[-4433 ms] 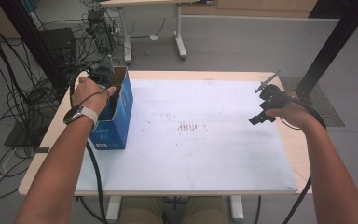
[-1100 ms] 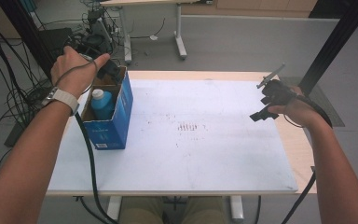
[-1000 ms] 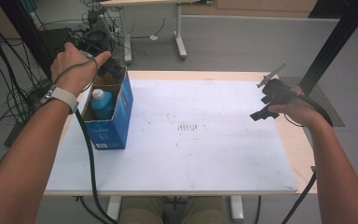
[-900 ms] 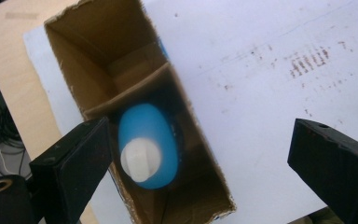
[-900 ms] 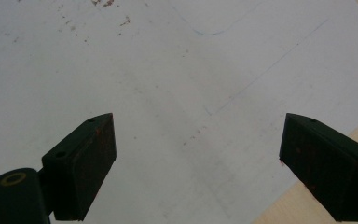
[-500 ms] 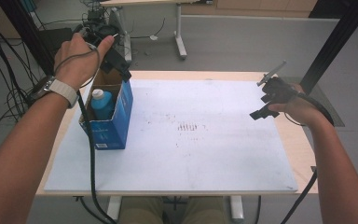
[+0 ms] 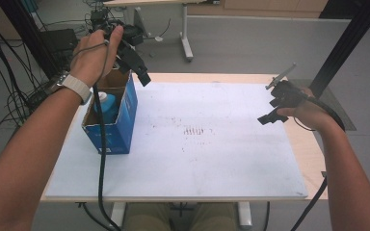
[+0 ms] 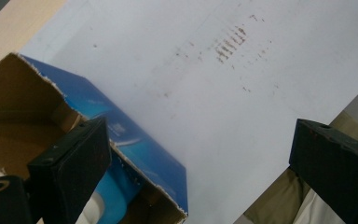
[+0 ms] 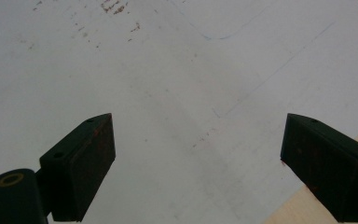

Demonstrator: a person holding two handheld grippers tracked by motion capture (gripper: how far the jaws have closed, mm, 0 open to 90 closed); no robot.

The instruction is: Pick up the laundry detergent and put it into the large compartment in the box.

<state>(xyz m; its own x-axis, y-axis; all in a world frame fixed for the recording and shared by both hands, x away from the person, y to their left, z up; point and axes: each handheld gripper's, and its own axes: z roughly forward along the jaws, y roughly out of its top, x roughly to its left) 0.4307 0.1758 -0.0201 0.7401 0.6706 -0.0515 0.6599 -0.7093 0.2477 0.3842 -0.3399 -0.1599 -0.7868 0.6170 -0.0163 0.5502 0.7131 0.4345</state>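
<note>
box: blue cardboard carton (image 7: 118, 118), torn top open, upright at the white surface's (image 7: 212, 159) left edge
bottle: blue, white-capped (image 7: 105, 102), standing inside the carton

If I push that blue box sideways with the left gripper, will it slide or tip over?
The blue box looks like thin cardboard with torn top edges, so its walls would probably flex. It stands taller than wide, so a high push may tip it. The bottle inside likely adds weight low down, so a low push should slide it.

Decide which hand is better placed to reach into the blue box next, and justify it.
Left. The left tool hangs open just above the blue box holding the blue bottle; the right tool sits open at the table's far side.
</note>
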